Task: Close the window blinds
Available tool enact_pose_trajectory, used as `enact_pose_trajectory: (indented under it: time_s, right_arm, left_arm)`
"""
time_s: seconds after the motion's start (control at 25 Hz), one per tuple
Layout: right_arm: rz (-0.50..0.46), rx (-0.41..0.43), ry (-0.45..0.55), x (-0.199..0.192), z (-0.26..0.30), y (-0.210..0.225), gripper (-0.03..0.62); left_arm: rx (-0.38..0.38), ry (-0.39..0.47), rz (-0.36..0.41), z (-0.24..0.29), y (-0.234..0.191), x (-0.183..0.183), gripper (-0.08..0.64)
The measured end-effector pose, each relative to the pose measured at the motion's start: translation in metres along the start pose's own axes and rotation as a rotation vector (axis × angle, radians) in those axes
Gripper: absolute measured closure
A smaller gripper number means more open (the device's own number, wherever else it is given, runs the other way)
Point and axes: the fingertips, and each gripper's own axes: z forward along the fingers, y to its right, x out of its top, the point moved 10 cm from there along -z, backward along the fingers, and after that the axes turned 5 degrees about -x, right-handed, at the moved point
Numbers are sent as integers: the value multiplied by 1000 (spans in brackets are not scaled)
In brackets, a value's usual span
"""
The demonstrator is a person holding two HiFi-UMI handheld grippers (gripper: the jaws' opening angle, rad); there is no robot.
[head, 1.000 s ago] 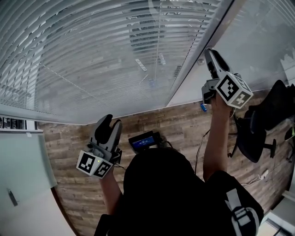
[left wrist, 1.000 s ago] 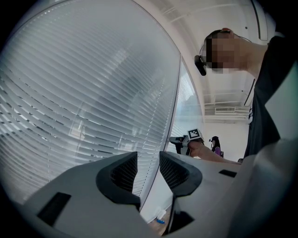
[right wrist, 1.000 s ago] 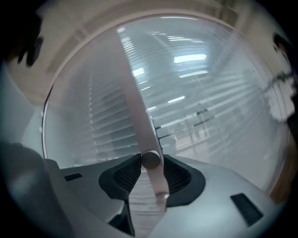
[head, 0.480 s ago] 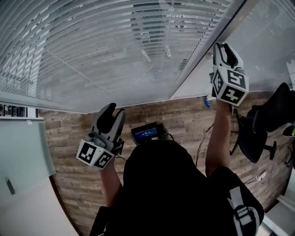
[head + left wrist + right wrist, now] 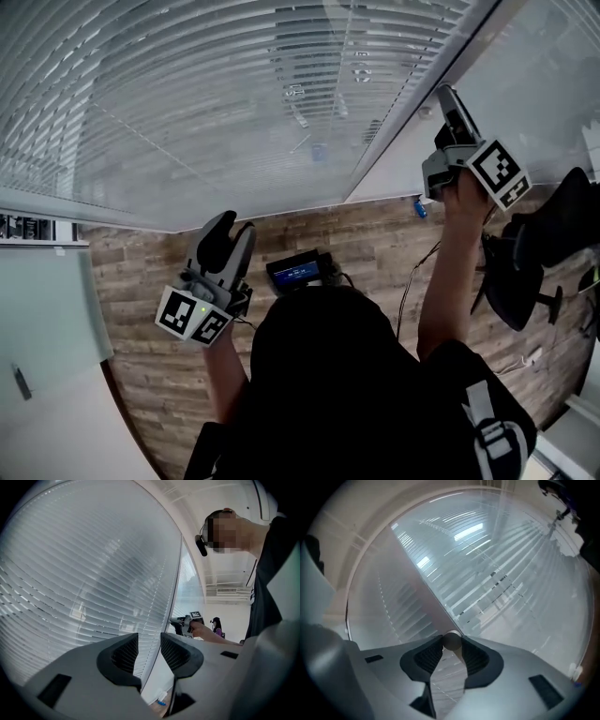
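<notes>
Wood-plank floor (image 5: 136, 277) carries screen device (image 5: 298, 272), small blue object (image 5: 419, 208), black chair (image 5: 530, 267).

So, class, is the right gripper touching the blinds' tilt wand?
Touching. In the right gripper view, the right gripper has its fingers clamped on both sides of the tilt wand.

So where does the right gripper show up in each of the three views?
Head view: right gripper at upper right, raised against the frame post beside the blinds.
Left gripper view: right gripper small, right of centre, just right of the frame post.
Right gripper view: only its fingers, bottom centre, closed on a round rod.
Shared landmark: the frame post, in all three views.
</notes>
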Motion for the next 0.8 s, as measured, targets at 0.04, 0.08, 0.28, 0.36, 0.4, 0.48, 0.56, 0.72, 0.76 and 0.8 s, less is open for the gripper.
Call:
enact_pose_trajectory:
  time_s: [0.04, 0.08, 0.28, 0.36, 0.4, 0.48, 0.56, 0.72, 0.76, 0.8]
  right_arm:
    - [-96, -17, -6, -2, 0, -2, 462]
    - [-232, -55, -13, -5, -2, -5, 460]
    - [-1001, -312, -11, -18, -6, -35, 446]
    - [-1147, -358, -15, -21, -2, -42, 446]
    - [-1196, -375, -20, -22, -1, -44, 446]
    - [-1249, -402, -29, -23, 1, -45, 460]
    - [-1217, -413, -34, -23, 2, -46, 463]
    - [-768, -310, -35, -11, 1, -33, 463]
    - [-614, -267, -36, -8, 0, -27, 463]
    - [-468, -226, -35, -6, -1, -21, 463]
  left_arm:
    - [4, -3, -2, -1, 0, -1, 416]
    - [8, -5, -3, -3, 0, -1, 416]
    - [2, -6, 3, -3, 1, -3, 416]
    - [-4, -3, 5, -1, 2, -3, 416]
    - [-6, -2, 7, -1, 2, -3, 416]
    - [-5, -2, 8, -1, 3, -2, 416]
    - [1, -2, 7, -1, 2, -1, 416]
    - [6, -2, 2, -2, 1, -1, 416]
    - [6, -2, 2, -2, 1, -1, 416]
    - [6, -2, 2, -2, 1, -1, 416]
